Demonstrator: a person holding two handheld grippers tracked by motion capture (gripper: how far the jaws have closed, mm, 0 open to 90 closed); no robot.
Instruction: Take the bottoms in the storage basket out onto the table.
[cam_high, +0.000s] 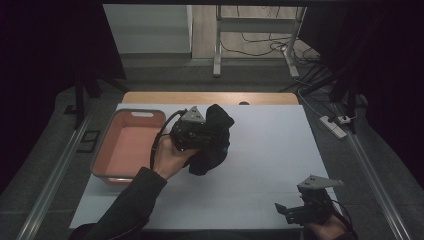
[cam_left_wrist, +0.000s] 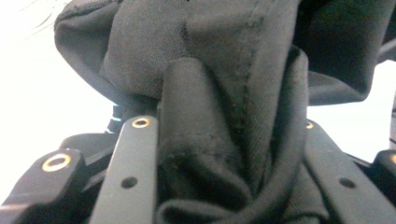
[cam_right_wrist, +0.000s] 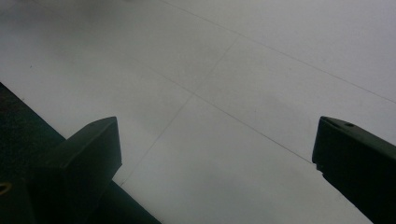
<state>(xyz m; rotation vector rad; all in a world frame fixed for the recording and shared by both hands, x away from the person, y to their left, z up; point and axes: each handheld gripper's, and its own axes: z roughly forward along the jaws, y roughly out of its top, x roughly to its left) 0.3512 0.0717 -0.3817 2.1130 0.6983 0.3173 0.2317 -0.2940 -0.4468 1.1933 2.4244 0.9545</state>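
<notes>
the left tongs (cam_high: 200, 136) pinch a black cloth (cam_high: 212, 140), which is bunched up and lifted off the white tabletop (cam_high: 270, 165), just to the right of the pink tray (cam_high: 127, 145). in the left gripper view the cloth (cam_left_wrist: 224, 116) is packed in folds between the two jaws, a stitched seam running down its middle. the person's left hand (cam_high: 170, 157) and dark sleeve (cam_high: 125, 205) reach in beside the tray's near right corner. the right tongs (cam_high: 290, 210) rest well away from the tray, at the tabletop's near right edge, jaws spread wide with nothing between them; the right gripper view shows bare tabletop (cam_right_wrist: 210, 93) between the jaws.
</notes>
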